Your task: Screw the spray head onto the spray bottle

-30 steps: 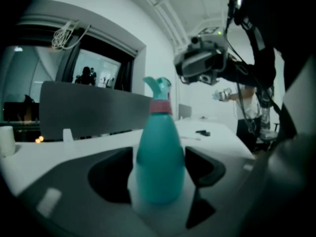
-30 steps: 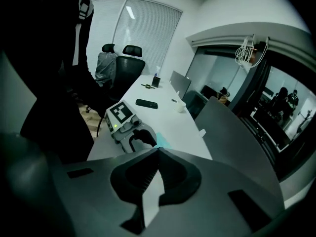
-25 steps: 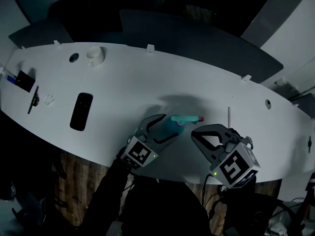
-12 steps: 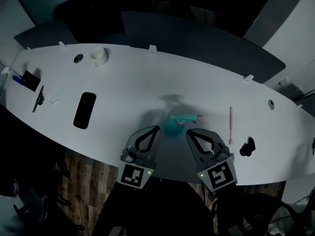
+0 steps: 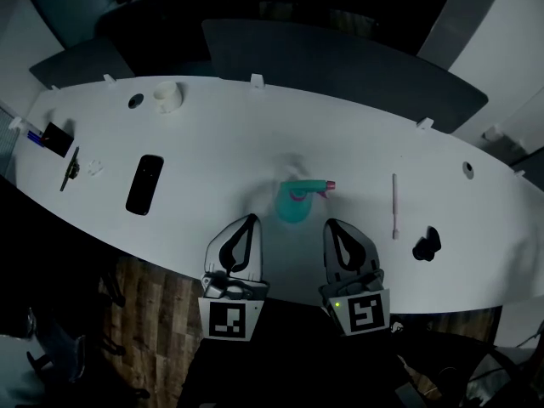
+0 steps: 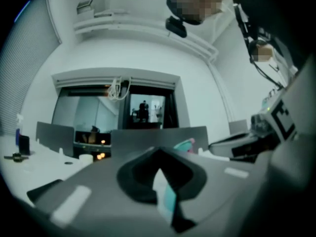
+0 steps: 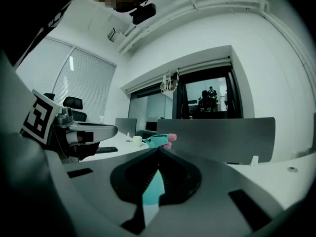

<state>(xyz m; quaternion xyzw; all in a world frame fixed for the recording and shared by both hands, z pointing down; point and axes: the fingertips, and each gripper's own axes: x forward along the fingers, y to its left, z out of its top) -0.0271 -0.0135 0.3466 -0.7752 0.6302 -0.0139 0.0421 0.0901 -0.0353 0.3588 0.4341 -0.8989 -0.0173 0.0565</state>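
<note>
A teal spray bottle (image 5: 296,202) stands on the white table (image 5: 221,143), its spray head with the pink nozzle (image 5: 329,185) on top and pointing right. My left gripper (image 5: 250,220) is shut and empty, just near-left of the bottle. At the bottle's near right my right gripper (image 5: 331,225) is also shut and holds nothing. In the left gripper view the spray head (image 6: 185,144) shows beyond the shut left gripper (image 6: 159,150). The right gripper view has the spray head (image 7: 158,141) just past the shut right gripper (image 7: 158,149).
A black phone (image 5: 144,184) lies at the left, with a pen (image 5: 68,170) and a dark holder (image 5: 53,138) further left. A white cup (image 5: 167,97) stands at the far edge. Right of the bottle lie a thin stick (image 5: 394,204) and a small black object (image 5: 427,245).
The left gripper, open around the bottle a second ago, has let go and shut. Both grippers have drawn back toward the near table edge. The bottle stands free.
</note>
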